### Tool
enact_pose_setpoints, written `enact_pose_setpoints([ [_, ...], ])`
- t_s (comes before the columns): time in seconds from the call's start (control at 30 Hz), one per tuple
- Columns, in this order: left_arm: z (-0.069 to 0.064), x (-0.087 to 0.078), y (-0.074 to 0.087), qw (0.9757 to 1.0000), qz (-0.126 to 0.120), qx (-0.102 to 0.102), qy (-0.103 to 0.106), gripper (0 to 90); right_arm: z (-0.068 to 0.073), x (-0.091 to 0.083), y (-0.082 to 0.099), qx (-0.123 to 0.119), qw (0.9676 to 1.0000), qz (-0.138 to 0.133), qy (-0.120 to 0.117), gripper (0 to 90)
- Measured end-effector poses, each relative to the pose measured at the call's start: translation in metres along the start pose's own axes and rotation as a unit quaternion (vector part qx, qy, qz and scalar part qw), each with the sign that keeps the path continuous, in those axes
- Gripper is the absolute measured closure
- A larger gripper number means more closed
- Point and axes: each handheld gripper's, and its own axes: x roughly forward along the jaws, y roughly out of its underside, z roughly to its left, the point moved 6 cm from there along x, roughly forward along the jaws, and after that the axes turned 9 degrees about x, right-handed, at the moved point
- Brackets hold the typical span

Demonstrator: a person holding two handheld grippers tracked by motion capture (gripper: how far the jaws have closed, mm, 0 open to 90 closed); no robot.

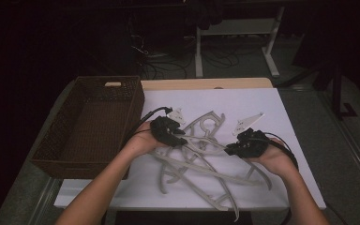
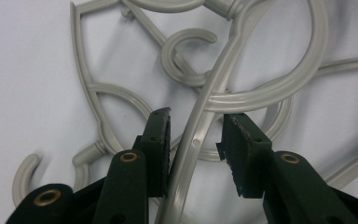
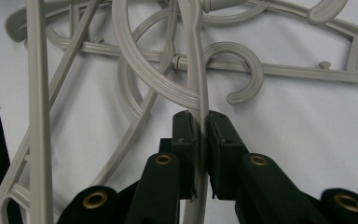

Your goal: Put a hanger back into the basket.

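Several grey plastic clothes hangers [image 1: 201,161] lie tangled on a white sheet [image 1: 281,112]. My left gripper [image 1: 180,140] is at the pile's left side. In the left gripper view its jaws [image 2: 196,116] straddle a curved hanger arm [image 2: 191,144]; the left pad is close to it, and a gap separates the right pad from it, so the gripper is open. My right gripper [image 1: 229,149] is at the pile's right side. In the right gripper view it [image 3: 199,114] is shut on a thin hanger arm [image 3: 196,70] that runs up between the pads.
A dark brown woven basket [image 1: 131,112] stands at the left edge of the sheet, close to my left hand. Hooks and bars of other hangers [image 2: 186,56] cross under and around the held arms. Dark floor and table legs [image 1: 272,51] lie beyond the table's far edge.
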Motion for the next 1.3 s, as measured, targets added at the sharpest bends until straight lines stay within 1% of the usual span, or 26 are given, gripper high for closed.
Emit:
enact_pose_setpoints([
  [0.07,0.0,0.0,0.001,1.0,0.003,-0.002,-0.003,66.3,0.0,0.0,0.0,-0.001,1.0,0.002,-0.001,81.4],
  [0.1,0.0,0.001,0.002,0.9999,0.005,-0.004,-0.008,66.3,0.0,0.0,-0.001,-0.002,1.0,0.004,-0.003,81.3],
  [0.13,0.0,0.001,0.003,0.9999,0.004,-0.01,-0.009,68.8,0.001,0.001,-0.001,-0.002,1.0,0.006,-0.005,81.3],
  [0.17,-0.001,0.001,0.004,0.9999,0.006,-0.015,-0.003,69.8,0.001,0.001,-0.001,-0.003,1.0,0.006,-0.007,81.3],
  [0.2,-0.004,0.004,0.006,0.9997,0.018,-0.011,0.008,71.3,0.001,0.002,0.0,-0.011,0.9999,0.011,-0.006,81.3],
  [0.23,-0.004,0.004,0.006,0.9997,0.018,-0.011,0.008,72.0,0.001,0.002,0.0,-0.011,0.9999,0.011,-0.006,81.3],
  [0.27,-0.006,0.006,0.007,0.9995,0.027,-0.01,0.012,72.6,0.002,0.004,0.0,-0.021,0.9996,0.02,-0.005,81.3],
  [0.33,-0.008,0.007,0.008,0.9994,0.031,-0.005,0.014,73.5,0.002,0.004,0.001,-0.024,0.9994,0.025,-0.007,81.3],
  [0.4,-0.009,0.007,0.008,0.9994,0.028,-0.003,0.02,74.1,0.002,0.004,0.001,-0.025,0.9993,0.026,-0.008,81.3],
  [0.57,-0.017,0.007,0.009,0.9988,0.023,0.023,0.036,78.2,0.0,0.002,0.003,-0.035,0.9985,0.035,-0.021,80.8],
  [0.73,-0.025,0.006,0.008,0.9979,0.011,0.038,0.05,81.1,-0.006,0.002,0.004,-0.039,0.9983,0.037,-0.024,79.1],
  [0.77,-0.026,0.006,0.008,0.9979,0.006,0.036,0.053,81.9,-0.009,0.001,0.004,-0.036,0.9983,0.036,-0.027,78.1],
  [0.9,-0.028,0.004,0.008,0.998,-0.001,0.032,0.055,82.2,-0.011,0.002,0.003,-0.034,0.9983,0.035,-0.032,77.5],
  [0.93,-0.027,0.0,0.009,0.9982,-0.013,0.022,0.054,82.3,-0.014,0.002,0.002,-0.026,0.9986,0.027,-0.038,75.3],
  [0.97,-0.027,-0.001,0.009,0.9982,-0.017,0.019,0.054,82.3,-0.015,0.002,0.001,-0.021,0.9987,0.023,-0.04,74.0],
  [1.03,-0.026,-0.006,0.008,0.9985,-0.024,0.007,0.048,82.4,-0.017,-0.001,-0.001,-0.01,0.999,0.008,-0.043,67.9],
  [1.07,-0.026,-0.006,0.008,0.9985,-0.024,0.007,0.048,82.5,-0.017,-0.001,-0.001,-0.01,0.999,0.008,-0.043,67.9],
  [1.1,-0.026,-0.008,0.008,0.9985,-0.026,0.005,0.047,82.5,-0.017,-0.004,-0.003,-0.002,0.9989,-0.003,-0.048,65.6],
  [1.13,-0.024,-0.012,0.008,0.9988,-0.026,-0.001,0.041,82.5,-0.018,-0.009,-0.007,0.006,0.9985,-0.023,-0.05,58.2],
  [1.17,-0.023,-0.014,0.008,0.9989,-0.027,-0.006,0.038,82.5,-0.019,-0.011,-0.008,0.008,0.9983,-0.03,-0.049,54.0],
  [1.2,-0.022,-0.017,0.008,0.999,-0.027,-0.01,0.034,82.6,-0.019,-0.014,-0.009,0.012,0.9984,-0.037,-0.042,48.8],
  [1.23,-0.021,-0.02,0.008,0.9991,-0.028,-0.014,0.03,82.5,-0.021,-0.017,-0.011,0.016,0.9981,-0.045,-0.038,45.7],
  [1.27,-0.02,-0.024,0.007,0.999,-0.029,-0.02,0.026,82.5,-0.021,-0.019,-0.011,0.02,0.9979,-0.05,-0.037,42.9],
  [1.3,-0.02,-0.024,0.007,0.999,-0.029,-0.02,0.026,82.5,-0.021,-0.019,-0.011,0.02,0.9979,-0.05,-0.037,42.9],
])
